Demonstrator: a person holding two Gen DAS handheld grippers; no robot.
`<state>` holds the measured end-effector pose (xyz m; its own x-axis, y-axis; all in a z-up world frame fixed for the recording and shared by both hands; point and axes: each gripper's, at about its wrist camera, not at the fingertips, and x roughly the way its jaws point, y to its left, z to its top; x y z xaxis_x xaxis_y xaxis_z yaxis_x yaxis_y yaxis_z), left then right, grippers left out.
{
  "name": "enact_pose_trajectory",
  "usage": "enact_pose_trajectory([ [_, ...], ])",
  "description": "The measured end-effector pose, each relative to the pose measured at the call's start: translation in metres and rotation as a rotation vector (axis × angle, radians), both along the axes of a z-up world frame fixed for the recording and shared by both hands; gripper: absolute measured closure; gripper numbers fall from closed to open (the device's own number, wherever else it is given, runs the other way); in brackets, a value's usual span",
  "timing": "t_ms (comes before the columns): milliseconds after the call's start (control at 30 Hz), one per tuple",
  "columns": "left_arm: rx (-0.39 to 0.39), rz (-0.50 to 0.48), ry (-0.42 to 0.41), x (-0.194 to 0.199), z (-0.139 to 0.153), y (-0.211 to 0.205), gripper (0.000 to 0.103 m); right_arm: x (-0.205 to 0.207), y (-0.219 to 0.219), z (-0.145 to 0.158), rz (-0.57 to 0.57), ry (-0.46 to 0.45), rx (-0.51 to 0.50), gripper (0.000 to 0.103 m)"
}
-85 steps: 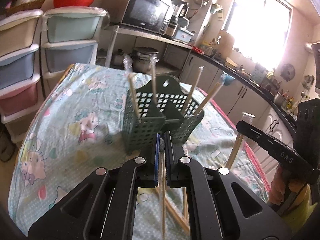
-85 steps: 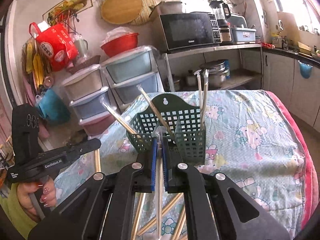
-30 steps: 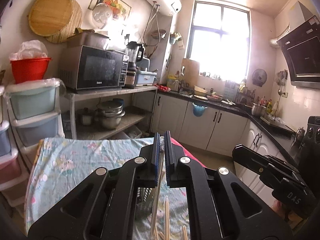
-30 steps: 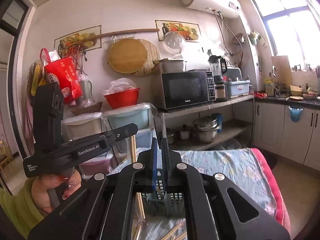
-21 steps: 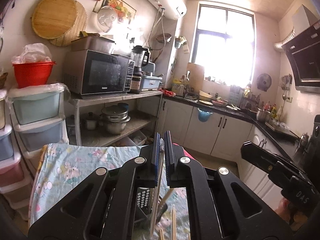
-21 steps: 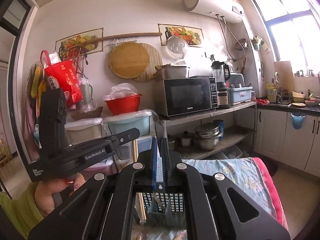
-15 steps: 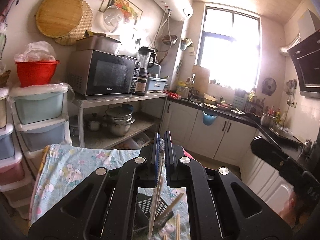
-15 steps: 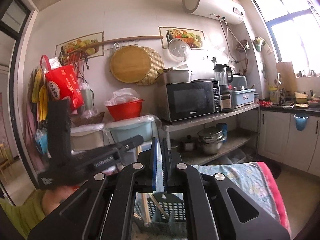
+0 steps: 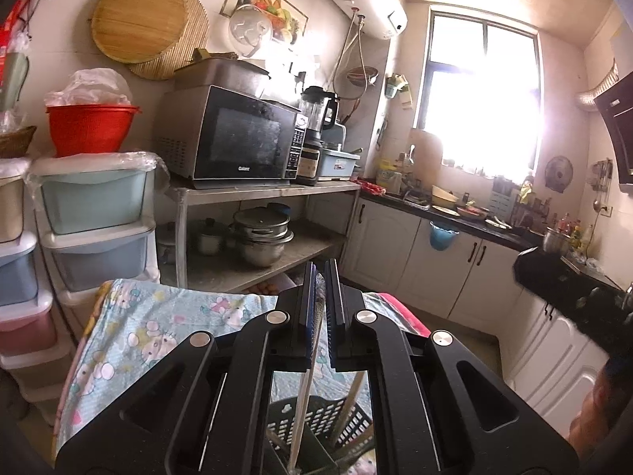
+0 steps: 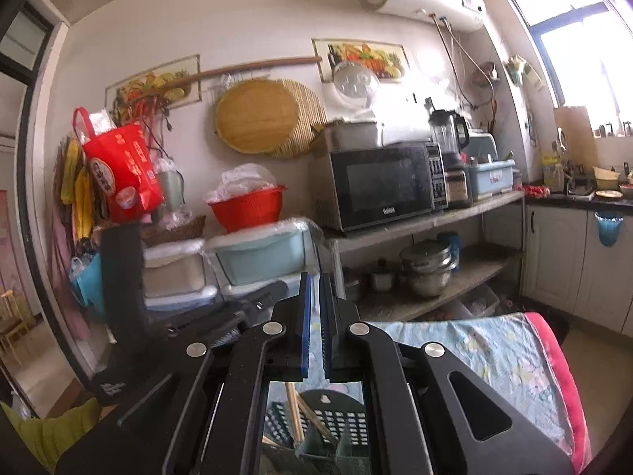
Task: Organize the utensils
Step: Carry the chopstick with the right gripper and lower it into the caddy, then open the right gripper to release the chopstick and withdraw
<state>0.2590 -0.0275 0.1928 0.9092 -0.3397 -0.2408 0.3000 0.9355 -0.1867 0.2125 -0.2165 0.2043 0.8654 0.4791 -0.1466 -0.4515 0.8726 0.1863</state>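
The dark green perforated plastic utensil basket (image 9: pixel 316 423) is seen low in both wrist views, standing on the table covered by a pale blue cartoon-print cloth (image 9: pixel 158 328), directly beneath the two grippers.

The left gripper (image 9: pixel 320 316) is held above the basket, tilted so that the far kitchen wall fills most of its view. Its jaws are drawn close together on a pale wrapped chopstick (image 9: pixel 302 403), which hangs down from between the blue pads, its lower end reaching into the near-left part of the basket. A second wooden chopstick (image 9: pixel 350 403) is seen leaning in the basket just to the right of it, untouched.

The right gripper (image 10: pixel 312 316) is also held above the basket. Its jaws are nearly together, but nothing is clearly made out between the pads, so it is judged to be empty. Two brown wooden chopsticks (image 10: pixel 294 415) are seen leaning inside the basket below it.

The step in hand is judged to be the dropping of the left-hand chopstick into its compartment. The next move is thought to call for the left jaws to be parted once the stick's tip is well inside the basket wall, so that it is not tipped out over the rim. Which compartment is entered cannot be told.
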Motion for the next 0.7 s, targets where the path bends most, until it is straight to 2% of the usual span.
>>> enact_pose_trajectory([
  [200,0.007,-0.005,0.004,0.01,-0.009,-0.002,0.101,0.018,-0.003,-0.034,-0.001,0.11,-0.008,0.098],
  [367,0.012,-0.005,0.01,0.019,-0.021,-0.006,0.1,0.027,-0.009,-0.076,-0.016,0.223,-0.027,0.098],
  [700,0.049,-0.005,0.058,0.028,-0.062,-0.015,0.1,0.037,-0.031,-0.158,-0.08,0.422,-0.067,0.098],
])
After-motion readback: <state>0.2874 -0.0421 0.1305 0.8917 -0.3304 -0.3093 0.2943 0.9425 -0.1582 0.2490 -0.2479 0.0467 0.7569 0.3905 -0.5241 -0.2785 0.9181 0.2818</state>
